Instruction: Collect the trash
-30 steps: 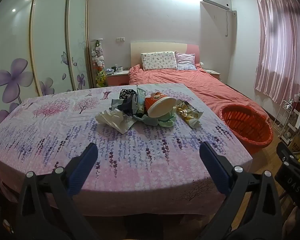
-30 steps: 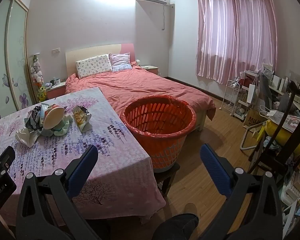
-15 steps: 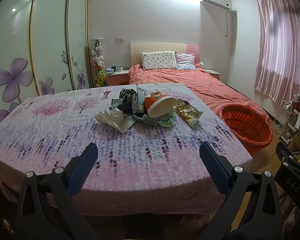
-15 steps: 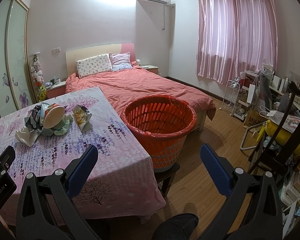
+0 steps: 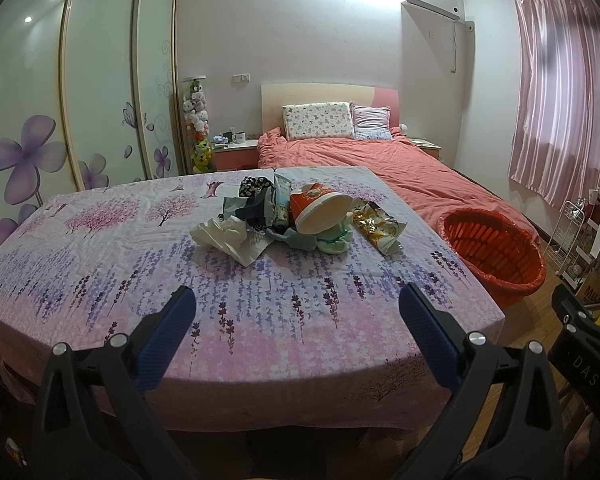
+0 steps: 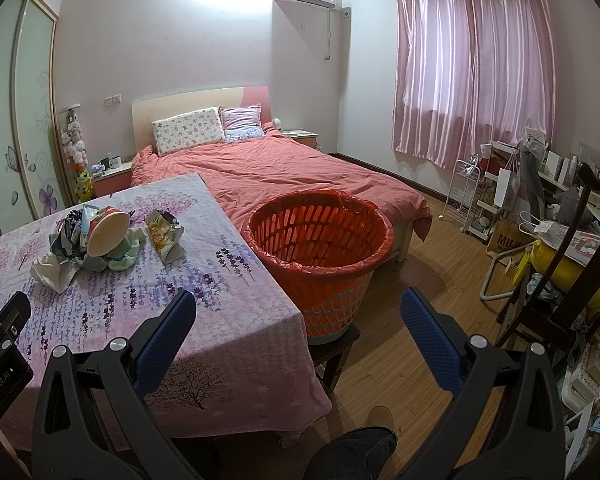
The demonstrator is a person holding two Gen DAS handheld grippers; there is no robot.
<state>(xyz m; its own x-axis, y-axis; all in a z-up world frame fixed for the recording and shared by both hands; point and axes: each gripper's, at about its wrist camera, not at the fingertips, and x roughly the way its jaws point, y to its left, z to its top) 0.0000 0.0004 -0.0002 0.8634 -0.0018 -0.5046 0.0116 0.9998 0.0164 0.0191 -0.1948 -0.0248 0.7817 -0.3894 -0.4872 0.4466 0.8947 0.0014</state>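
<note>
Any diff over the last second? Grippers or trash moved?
Nothing visibly changed. Both the left gripper and right gripper stay open and empty; the trash pile still sits untouched on the table, and the orange basket is where it was.

A table (image 5: 100,264) is seen draped in a pink and lavender floral cloth (image 5: 284,320), which hangs over the near edge. Toward its far half a heap of trash is gathered: crumpled white tissue (image 5: 224,236) at the left, dark wrappers (image 5: 252,208) behind it, an orange paper cup (image 5: 320,212) tipped on its side over pale green cloth (image 5: 332,242), and a yellow snack bag (image 5: 380,228) just to the right. The near half of the cloth is left bare. Beside the table's right edge, an orange basket (image 6: 320,248) is perched on a dark stool (image 6: 336,344) on the wooden floor (image 6: 420,296).
</note>
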